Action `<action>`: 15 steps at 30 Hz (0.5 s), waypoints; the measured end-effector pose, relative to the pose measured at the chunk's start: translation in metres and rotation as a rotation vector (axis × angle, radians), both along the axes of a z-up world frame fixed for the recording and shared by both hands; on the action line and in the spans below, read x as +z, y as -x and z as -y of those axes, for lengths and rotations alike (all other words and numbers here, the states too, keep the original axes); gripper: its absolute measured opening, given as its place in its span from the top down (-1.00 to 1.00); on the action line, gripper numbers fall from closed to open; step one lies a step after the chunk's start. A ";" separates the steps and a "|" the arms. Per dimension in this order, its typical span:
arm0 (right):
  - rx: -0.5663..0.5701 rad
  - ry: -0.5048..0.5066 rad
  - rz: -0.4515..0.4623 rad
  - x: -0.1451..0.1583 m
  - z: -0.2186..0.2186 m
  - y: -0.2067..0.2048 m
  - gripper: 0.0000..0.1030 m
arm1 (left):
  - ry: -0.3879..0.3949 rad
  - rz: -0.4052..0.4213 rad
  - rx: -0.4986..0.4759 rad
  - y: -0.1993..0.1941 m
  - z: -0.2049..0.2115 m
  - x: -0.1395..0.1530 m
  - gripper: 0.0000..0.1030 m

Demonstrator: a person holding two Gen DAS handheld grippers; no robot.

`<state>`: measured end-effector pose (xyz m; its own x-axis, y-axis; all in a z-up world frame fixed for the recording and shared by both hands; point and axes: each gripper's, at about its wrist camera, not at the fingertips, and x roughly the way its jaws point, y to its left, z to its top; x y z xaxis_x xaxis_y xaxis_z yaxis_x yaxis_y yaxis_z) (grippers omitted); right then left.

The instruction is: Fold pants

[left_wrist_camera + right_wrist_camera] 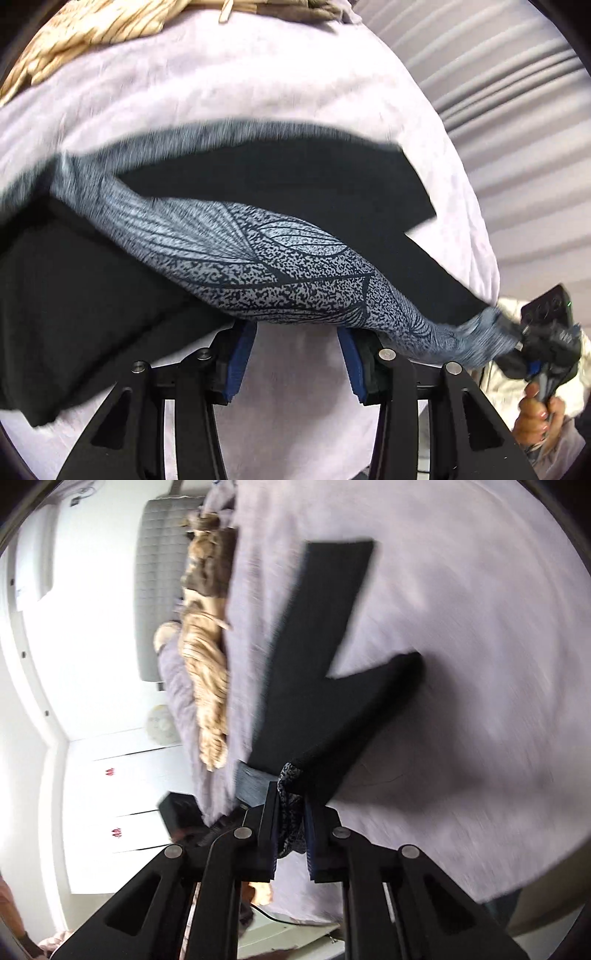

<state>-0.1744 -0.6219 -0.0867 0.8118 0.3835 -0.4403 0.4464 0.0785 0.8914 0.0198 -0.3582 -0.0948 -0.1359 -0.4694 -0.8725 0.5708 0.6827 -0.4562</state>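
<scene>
Both grippers, left gripper (295,350) and right gripper (290,834), clench the pants' (295,266) waistband above the bed (258,85); a slipping corner would skew the fold.

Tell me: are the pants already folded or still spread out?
Spread out: both legs of the pants lie apart on the bed cover.

Both wrist views look closely along their tongs, sharing the pants (280,266).

One pair of black pants (280,184) with a speckled blue-grey waistband (266,269). Two grippers: left gripper (297,363), right gripper (290,834). One lilac bedspread (221,81). One tiger-striped blanket (207,664). One hand (535,417).
</scene>
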 end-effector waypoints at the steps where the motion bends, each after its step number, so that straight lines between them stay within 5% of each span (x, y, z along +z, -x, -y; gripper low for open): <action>1: -0.001 0.006 0.015 0.005 0.012 -0.011 0.75 | -0.001 0.008 0.006 -0.007 0.008 0.003 0.11; 5: 0.005 0.066 0.020 0.020 0.072 -0.067 0.75 | -0.008 0.087 0.018 -0.041 0.051 0.012 0.11; 9: 0.048 0.169 -0.109 0.017 0.123 -0.125 0.58 | -0.017 0.121 0.077 -0.082 0.088 0.009 0.11; 12: 0.146 0.354 -0.240 0.022 0.142 -0.160 -0.19 | -0.048 0.171 0.122 -0.108 0.105 0.011 0.11; 15: 0.240 0.403 -0.225 0.026 0.139 -0.166 -0.24 | -0.046 0.210 0.148 -0.122 0.098 0.025 0.11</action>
<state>-0.0086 -0.7612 -0.0611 0.5896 0.3117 -0.7451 0.5510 0.5193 0.6532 0.1417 -0.4559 -0.0696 0.1179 -0.4294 -0.8954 0.5423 0.7831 -0.3042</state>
